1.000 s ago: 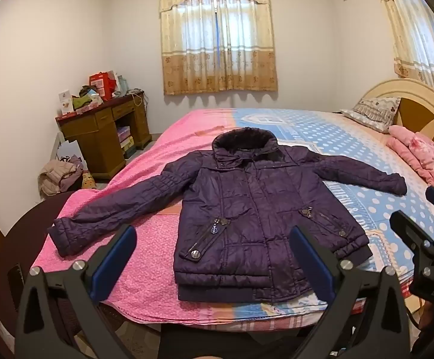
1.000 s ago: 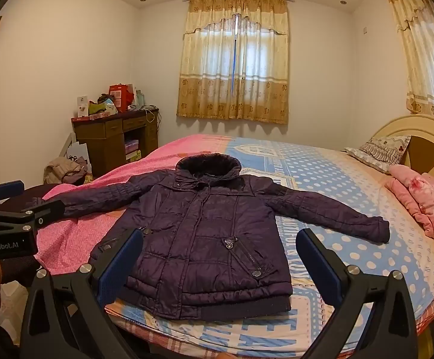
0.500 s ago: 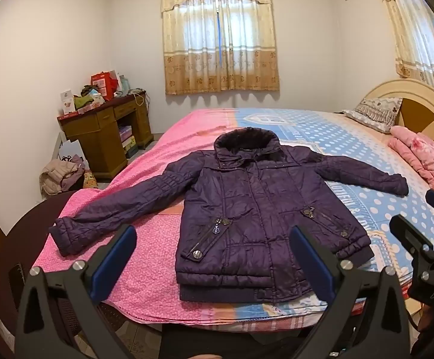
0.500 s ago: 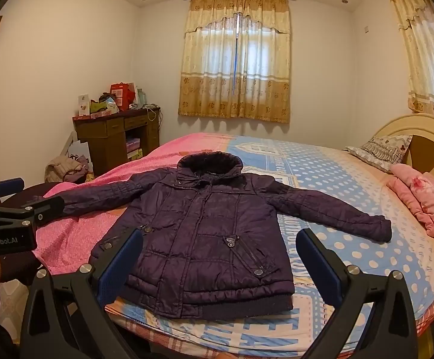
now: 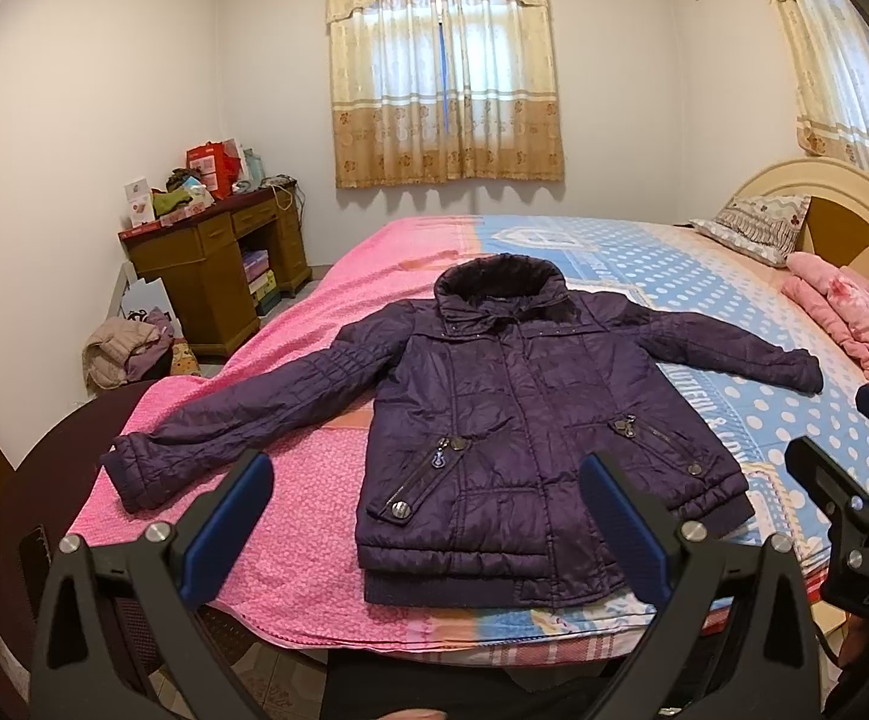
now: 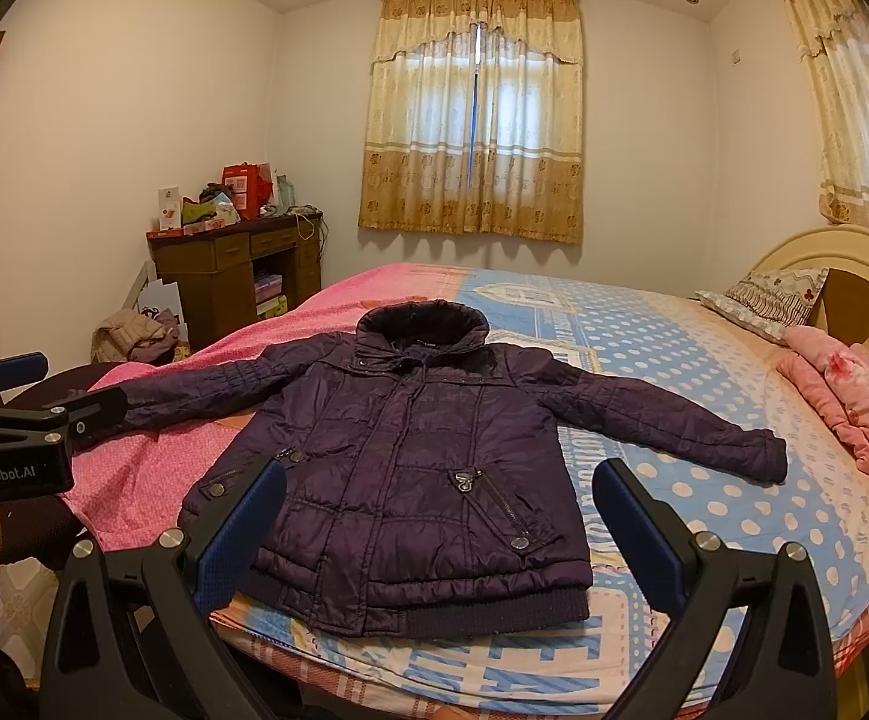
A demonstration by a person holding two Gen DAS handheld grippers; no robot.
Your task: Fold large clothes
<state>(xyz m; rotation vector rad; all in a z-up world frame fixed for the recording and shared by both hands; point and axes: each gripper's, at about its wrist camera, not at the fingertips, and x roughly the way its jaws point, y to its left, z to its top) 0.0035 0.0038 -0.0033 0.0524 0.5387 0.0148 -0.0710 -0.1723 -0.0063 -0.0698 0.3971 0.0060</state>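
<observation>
A dark purple padded jacket (image 5: 506, 414) (image 6: 410, 450) lies flat and face up on the bed, hood away from me, both sleeves spread out to the sides, hem near the bed's front edge. My left gripper (image 5: 428, 516) is open, held in the air before the hem with nothing between its fingers. My right gripper (image 6: 440, 522) is open too, hovering short of the hem, apart from the cloth. The right gripper's body (image 5: 854, 498) shows at the right edge of the left wrist view, and the left gripper's body (image 6: 14, 444) at the left of the right wrist view.
The bed has a pink and blue dotted sheet (image 5: 314, 480) (image 6: 704, 420). A folded pink blanket (image 5: 854, 324) and a pillow (image 5: 752, 228) lie by the headboard at right. A cluttered wooden desk (image 5: 212, 264) and a heap of clothes (image 5: 128, 348) stand at the left wall.
Both views have shifted very slightly; the jacket sits a little lower and nearer in frame. The jacket has not moved and both grippers stay open.
</observation>
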